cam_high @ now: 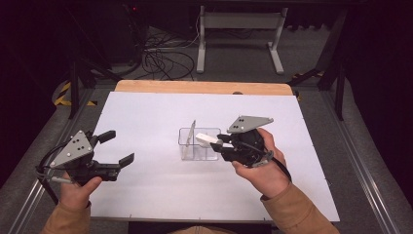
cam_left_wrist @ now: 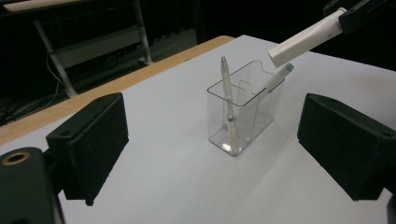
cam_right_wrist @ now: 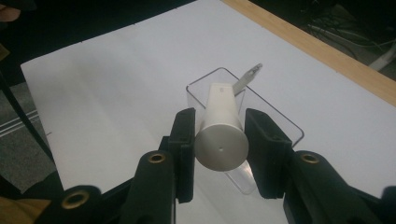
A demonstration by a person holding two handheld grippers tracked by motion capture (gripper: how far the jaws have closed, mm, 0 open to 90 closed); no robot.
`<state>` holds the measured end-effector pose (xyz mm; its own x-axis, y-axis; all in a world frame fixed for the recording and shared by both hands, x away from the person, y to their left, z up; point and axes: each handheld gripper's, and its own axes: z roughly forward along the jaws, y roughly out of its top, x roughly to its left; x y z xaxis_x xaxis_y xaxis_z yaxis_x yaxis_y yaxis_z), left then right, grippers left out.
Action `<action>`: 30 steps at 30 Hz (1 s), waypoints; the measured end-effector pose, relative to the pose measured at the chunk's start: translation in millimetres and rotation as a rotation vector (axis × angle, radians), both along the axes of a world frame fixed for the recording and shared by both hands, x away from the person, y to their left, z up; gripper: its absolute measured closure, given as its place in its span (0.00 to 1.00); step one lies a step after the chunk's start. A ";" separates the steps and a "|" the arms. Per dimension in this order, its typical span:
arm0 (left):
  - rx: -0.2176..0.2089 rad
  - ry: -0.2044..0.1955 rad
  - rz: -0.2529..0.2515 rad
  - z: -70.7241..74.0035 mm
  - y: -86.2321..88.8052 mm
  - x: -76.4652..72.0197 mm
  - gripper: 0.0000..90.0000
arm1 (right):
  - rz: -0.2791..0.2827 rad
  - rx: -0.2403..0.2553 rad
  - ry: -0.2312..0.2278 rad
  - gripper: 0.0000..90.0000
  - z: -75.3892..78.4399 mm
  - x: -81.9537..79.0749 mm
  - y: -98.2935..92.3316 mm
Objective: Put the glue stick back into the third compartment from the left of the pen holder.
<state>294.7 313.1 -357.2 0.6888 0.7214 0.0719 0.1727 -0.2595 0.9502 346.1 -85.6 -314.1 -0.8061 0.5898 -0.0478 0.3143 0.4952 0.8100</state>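
Resting nearest, at seven o'clock on the white surface (cam_high: 146, 195): left claw (cam_high: 117, 148), released, jaws wide, grasping nothing, aimed toward the middle. Hovering farther in, at about four o'clock of the clear holder (cam_high: 198, 144): right claw (cam_right_wrist: 219, 140), clenched around a white marker (cam_right_wrist: 221, 135), blunt end toward the camera, far end pointing over the holder's rim. Judging the step: carrying the marker to the holder for dropping in. Calling next for lining the far end over an open compartment, tilting more upright, then letting go. Standing inside already: a slim pen (cam_left_wrist: 228, 100) leaning in one compartment, another pen (cam_left_wrist: 275, 79) slanting in the next.
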 end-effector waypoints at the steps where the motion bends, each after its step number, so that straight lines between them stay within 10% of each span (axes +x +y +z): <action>1: 0.000 0.000 0.000 0.0 -0.1 0.0 0.11 | -0.006 -0.005 0.006 0.72 0.2 1.4 -1.2; 30: -0.002 0.008 -0.002 -0.4 -0.5 0.3 0.11 | -0.122 -0.097 0.093 0.72 -9.9 34.2 -11.2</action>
